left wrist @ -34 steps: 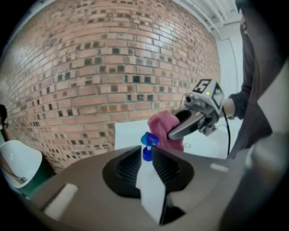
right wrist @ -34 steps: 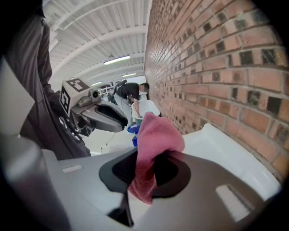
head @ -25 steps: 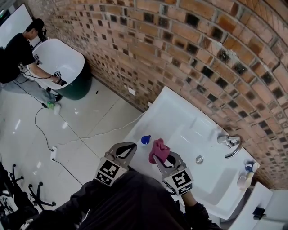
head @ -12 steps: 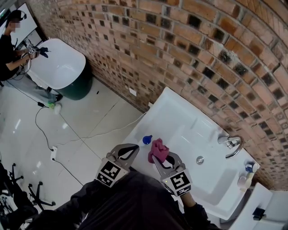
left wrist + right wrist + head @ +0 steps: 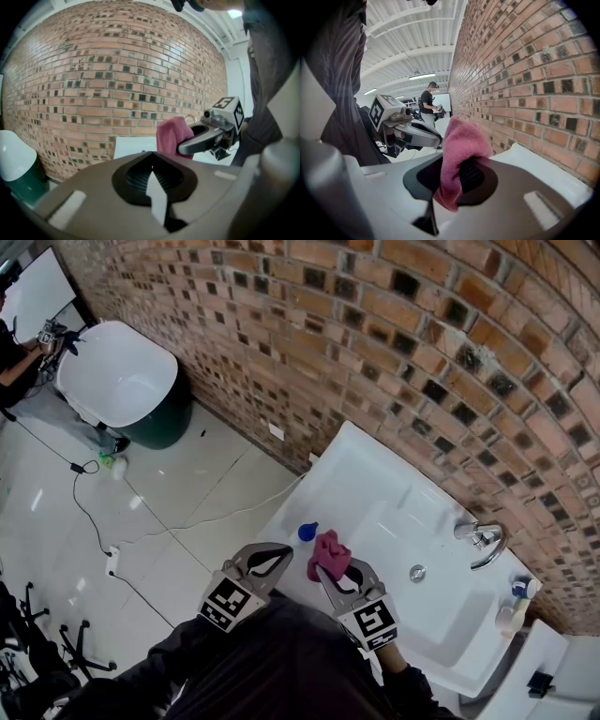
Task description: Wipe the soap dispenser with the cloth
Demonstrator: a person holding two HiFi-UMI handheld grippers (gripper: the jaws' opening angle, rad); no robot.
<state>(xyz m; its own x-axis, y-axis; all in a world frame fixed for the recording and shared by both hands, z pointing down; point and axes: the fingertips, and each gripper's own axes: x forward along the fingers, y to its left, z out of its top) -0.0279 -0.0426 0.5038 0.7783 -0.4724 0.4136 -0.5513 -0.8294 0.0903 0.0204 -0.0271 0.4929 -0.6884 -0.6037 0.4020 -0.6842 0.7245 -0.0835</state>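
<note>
A pink cloth (image 5: 328,552) sticks up from my right gripper (image 5: 330,570), which is shut on it above the near left part of the white sink (image 5: 375,488). In the right gripper view the cloth (image 5: 461,145) is bunched between the jaws. My left gripper (image 5: 283,547) hovers just left of the cloth, shut and empty; its jaws (image 5: 152,161) meet with nothing in them. A small blue-topped object (image 5: 307,532), which may be the dispenser's pump, sits on the sink's left rim between the two grippers. A pale bottle with a blue cap (image 5: 514,604) stands at the sink's far right corner.
A chrome faucet (image 5: 483,538) and drain (image 5: 417,572) lie right of the grippers. A brick wall (image 5: 394,343) backs the sink. A white bathtub (image 5: 117,371) stands far left with a person (image 5: 11,352) beside it; a cable (image 5: 141,521) runs over the floor.
Both grippers have stayed almost in place with the cloth still held. The person by the bathtub has moved further left, nearly out of the picture.
</note>
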